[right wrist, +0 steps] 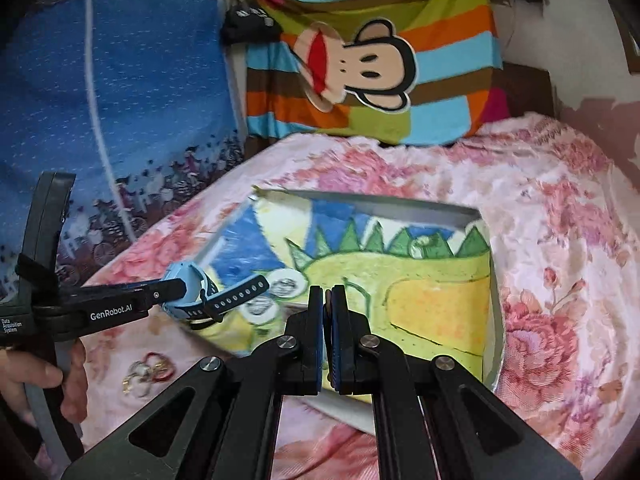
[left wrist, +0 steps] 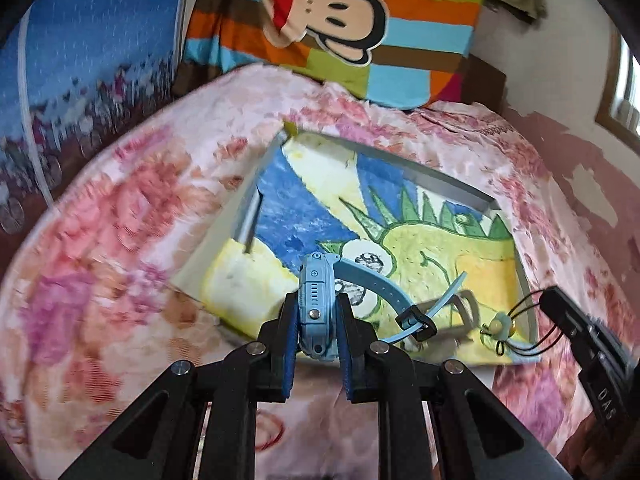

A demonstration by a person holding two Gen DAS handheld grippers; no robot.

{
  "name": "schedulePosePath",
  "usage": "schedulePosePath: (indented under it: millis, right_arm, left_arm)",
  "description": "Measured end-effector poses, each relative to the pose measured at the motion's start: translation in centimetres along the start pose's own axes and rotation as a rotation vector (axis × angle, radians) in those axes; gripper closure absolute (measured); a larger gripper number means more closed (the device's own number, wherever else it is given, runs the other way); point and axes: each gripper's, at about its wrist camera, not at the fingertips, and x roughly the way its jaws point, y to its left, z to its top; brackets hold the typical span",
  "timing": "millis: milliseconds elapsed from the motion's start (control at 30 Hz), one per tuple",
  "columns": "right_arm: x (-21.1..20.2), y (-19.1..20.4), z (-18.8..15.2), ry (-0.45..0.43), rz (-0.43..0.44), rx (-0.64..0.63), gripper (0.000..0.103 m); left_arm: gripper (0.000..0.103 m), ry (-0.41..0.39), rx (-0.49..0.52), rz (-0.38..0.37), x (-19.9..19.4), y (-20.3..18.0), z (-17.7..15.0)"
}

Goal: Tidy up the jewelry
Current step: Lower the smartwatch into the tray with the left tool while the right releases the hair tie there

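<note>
- Watch [left wrist: 316, 308], light blue, clamped edge-on in left claw [left wrist: 318, 322] over the shallow box [left wrist: 448, 182] with a dinosaur drawing, on the bed [left wrist: 100, 240].
- "GenRobot.AI", "Data Acquisition System" readable only in right view.
- Rings [right wrist: 150, 370] on bed, right view only, blurry.
- Right claw [right wrist: 328, 336] nearly closed; something thin between the pads, can't identify.
- Charm on black cords [left wrist: 500, 326] hangs from it, left view only.

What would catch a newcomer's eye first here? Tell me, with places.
The light blue watch clamped in the left hand-held gripper, raised over the dinosaur painting on the pink floral blanket. Behind it, the striped monkey pillow leans at the bed's head. The right hand-held gripper pinches black cords carrying a small yellow charm.
</note>
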Motion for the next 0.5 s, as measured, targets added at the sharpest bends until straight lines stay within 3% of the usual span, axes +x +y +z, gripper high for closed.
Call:
schedulePosePath:
  millis: [200, 500]
  right_arm:
    - [2.9, -1.6, -2.0, 0.044, -0.012, 0.070, 0.099]
    - [4.0, -3.2, -3.5, 0.085, -0.037, 0.139, 0.099]
  left_arm:
    - [0.086, 0.037, -0.015, 0.001, 3.0, -0.4, -0.6]
    - [0.085, 0.051, 0.010, -0.004, 3.5, -0.7, -1.1]
